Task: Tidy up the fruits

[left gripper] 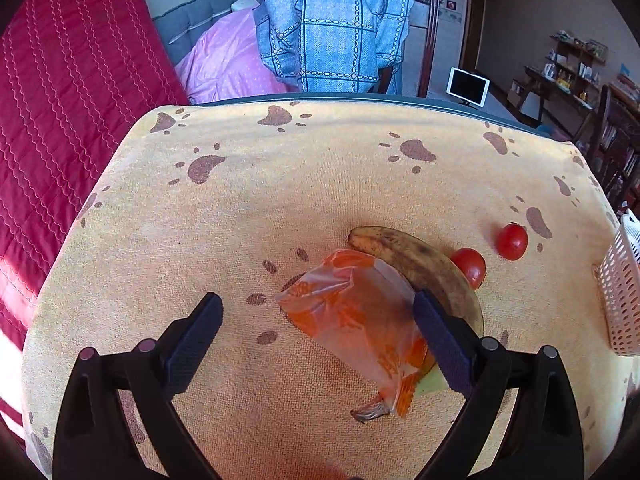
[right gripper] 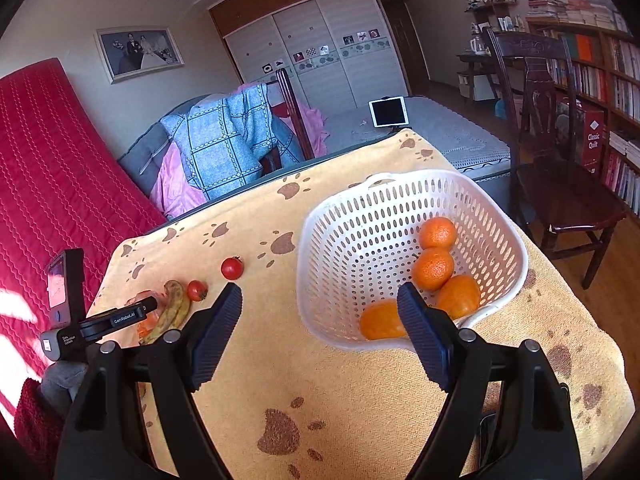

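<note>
My left gripper (left gripper: 318, 300) is open and points down at a clear plastic bag with orange print (left gripper: 352, 320). The bag lies between its fingers, against the right one and well away from the left one. The bag partly covers a spotted brown banana (left gripper: 416, 260). Two red tomatoes (left gripper: 470, 266) (left gripper: 512, 240) sit just right of the banana. My right gripper (right gripper: 320, 292) is open and empty, at the near rim of a white perforated basket (right gripper: 312, 224) holding several oranges (right gripper: 432, 268). The banana (right gripper: 174, 308) and the tomatoes (right gripper: 232, 268) also show in the right wrist view.
A yellow paw-print towel (left gripper: 280, 208) covers the table. A red quilt (left gripper: 60, 120) lies to the left, bedding and a chair with a blue blanket (left gripper: 332, 36) behind. A wooden chair (right gripper: 560, 184) and bookshelves stand at the right. The basket (left gripper: 622, 292) sits near the right table edge.
</note>
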A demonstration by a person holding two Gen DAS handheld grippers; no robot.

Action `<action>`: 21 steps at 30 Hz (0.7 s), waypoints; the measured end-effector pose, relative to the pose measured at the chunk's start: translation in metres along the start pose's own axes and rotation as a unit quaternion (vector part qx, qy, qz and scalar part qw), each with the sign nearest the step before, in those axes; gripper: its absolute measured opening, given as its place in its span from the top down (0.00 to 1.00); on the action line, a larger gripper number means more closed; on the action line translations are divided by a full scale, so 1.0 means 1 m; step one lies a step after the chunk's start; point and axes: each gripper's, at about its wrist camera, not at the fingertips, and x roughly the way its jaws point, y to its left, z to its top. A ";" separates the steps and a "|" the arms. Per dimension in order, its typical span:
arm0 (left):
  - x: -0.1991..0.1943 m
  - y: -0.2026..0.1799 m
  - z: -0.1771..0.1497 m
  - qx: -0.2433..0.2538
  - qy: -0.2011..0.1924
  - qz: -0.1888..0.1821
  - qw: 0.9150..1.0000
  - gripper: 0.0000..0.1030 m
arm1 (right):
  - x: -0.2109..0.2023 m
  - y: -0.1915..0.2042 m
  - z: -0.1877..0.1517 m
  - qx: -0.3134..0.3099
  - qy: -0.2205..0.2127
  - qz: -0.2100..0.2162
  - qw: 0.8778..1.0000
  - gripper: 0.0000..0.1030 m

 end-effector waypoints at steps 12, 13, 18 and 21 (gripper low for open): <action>-0.007 0.020 -0.019 0.023 -0.003 -0.009 1.000 0.05 | 0.001 0.004 -0.001 -0.003 0.003 0.003 1.000 0.21; -0.007 0.023 -0.020 0.023 -0.003 -0.007 1.000 0.05 | 0.001 0.005 -0.002 -0.005 0.003 0.004 1.000 0.21; -0.006 0.031 -0.025 0.014 0.005 0.003 1.000 0.05 | 0.001 0.009 -0.004 -0.009 0.005 0.008 1.000 0.21; -0.007 0.028 -0.028 0.024 0.005 0.011 1.000 0.05 | 0.002 0.010 -0.005 -0.009 0.007 0.009 1.000 0.21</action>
